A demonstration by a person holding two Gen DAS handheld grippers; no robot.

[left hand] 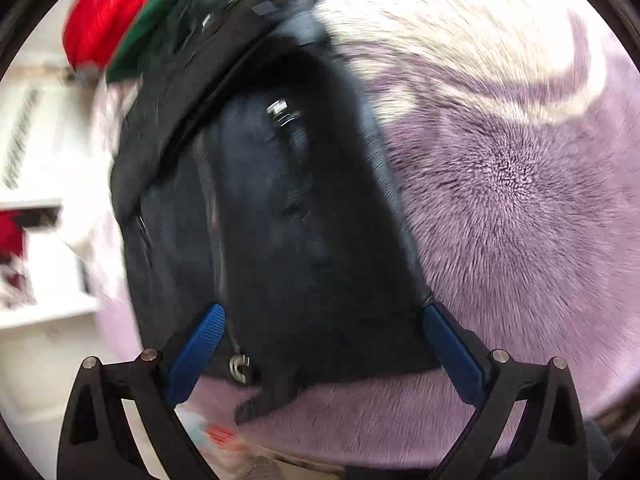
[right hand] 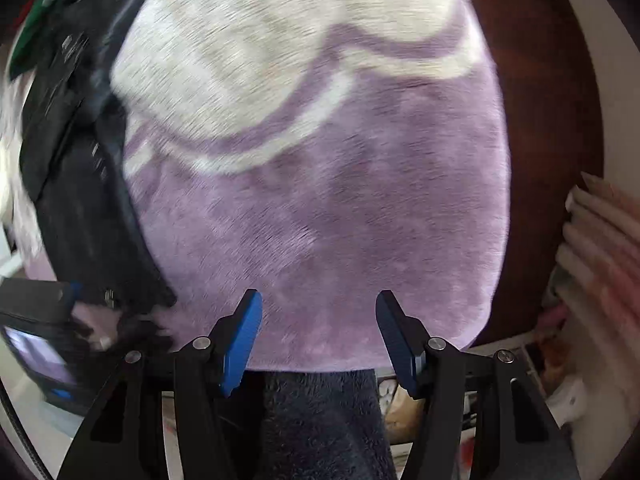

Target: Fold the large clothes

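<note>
A black garment (left hand: 280,208) with metal snaps and a zip lies lengthwise on a fuzzy purple-and-white blanket (left hand: 520,184), blurred by motion. My left gripper (left hand: 323,310) hovers over the garment's near end, its blue pads (left hand: 200,348) spread wide and gripping nothing. In the right wrist view the same garment (right hand: 80,184) lies along the left edge of the blanket (right hand: 320,200). My right gripper (right hand: 318,296) is open over bare purple blanket, to the right of the garment, with nothing between its fingers.
Red cloth (left hand: 104,12) and green cloth (left hand: 160,24) sit beyond the garment's far end. White shelving (left hand: 36,200) is on the left. A stack of pale folded cloths (right hand: 600,248) lies past the blanket's right edge, beside dark brown wood (right hand: 540,160). Dark grey fleece (right hand: 320,424) is below the right gripper.
</note>
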